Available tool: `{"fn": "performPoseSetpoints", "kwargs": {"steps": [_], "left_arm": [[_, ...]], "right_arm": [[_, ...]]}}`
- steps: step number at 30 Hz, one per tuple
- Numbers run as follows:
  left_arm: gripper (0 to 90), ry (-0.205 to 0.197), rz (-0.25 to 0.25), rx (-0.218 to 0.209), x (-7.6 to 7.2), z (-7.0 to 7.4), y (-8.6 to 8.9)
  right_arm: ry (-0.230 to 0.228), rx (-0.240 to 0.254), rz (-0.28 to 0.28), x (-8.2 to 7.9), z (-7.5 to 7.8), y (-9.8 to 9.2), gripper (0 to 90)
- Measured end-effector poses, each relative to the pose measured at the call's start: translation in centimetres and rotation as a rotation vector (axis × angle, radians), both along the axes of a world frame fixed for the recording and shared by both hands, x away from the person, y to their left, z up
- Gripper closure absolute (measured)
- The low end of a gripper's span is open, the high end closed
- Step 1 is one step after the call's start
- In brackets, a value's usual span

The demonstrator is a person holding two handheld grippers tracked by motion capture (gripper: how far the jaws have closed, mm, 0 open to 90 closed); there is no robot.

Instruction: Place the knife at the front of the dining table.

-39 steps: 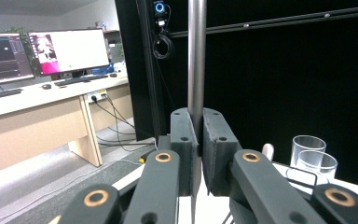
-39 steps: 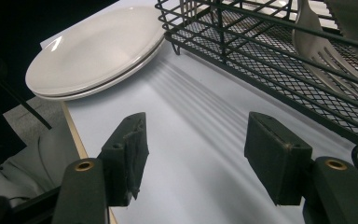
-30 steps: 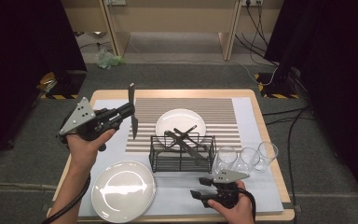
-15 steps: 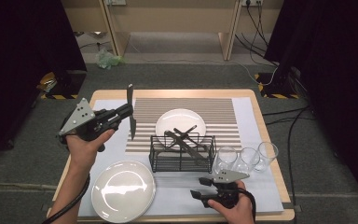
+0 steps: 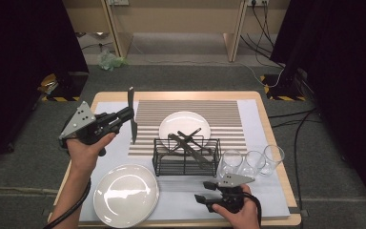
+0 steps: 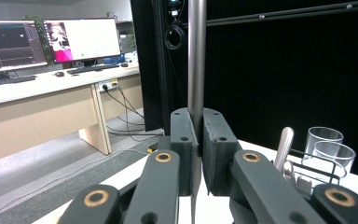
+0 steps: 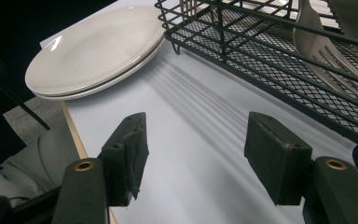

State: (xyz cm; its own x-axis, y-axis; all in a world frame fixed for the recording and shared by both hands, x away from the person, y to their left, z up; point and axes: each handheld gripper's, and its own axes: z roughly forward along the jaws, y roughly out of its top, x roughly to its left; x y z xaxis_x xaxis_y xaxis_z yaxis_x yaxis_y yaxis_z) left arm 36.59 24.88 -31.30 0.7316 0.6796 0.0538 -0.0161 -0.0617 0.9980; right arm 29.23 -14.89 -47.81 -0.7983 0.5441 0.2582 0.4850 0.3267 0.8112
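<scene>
My left gripper hovers over the left part of the table, shut on a table knife. In the left gripper view the jaws pinch the knife's metal shaft, which rises straight up between them. My right gripper rests low near the front edge, in front of the black wire basket. Its jaws stand open over the pale mat with nothing between them. The basket holds cutlery, among it a fork.
A white plate lies on the striped mat behind the basket. Stacked plates sit at the front left, also in the right gripper view. Three clear glasses stand to the right of the basket.
</scene>
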Motion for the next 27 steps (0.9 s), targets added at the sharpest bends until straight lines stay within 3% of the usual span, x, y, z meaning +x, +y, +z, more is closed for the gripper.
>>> {"fn": "performPoseSetpoints", "kwargs": {"steps": [2,7,27], "left_arm": [[83.5,-0.013,0.005,0.004,0.05,-0.02,0.05],[83.5,0.008,0.009,-0.001,0.04,-0.3,0.07],[83.6,0.021,0.024,0.007,0.23,-0.91,0.57]], "right_arm": [[0.0,0.001,0.0,-0.01,0.0,0.0,39.5],[0.0,0.0,0.0,0.0,0.0,-0.01,39.5],[-0.002,0.0,0.003,0.01,-0.02,0.01,39.5]]}}
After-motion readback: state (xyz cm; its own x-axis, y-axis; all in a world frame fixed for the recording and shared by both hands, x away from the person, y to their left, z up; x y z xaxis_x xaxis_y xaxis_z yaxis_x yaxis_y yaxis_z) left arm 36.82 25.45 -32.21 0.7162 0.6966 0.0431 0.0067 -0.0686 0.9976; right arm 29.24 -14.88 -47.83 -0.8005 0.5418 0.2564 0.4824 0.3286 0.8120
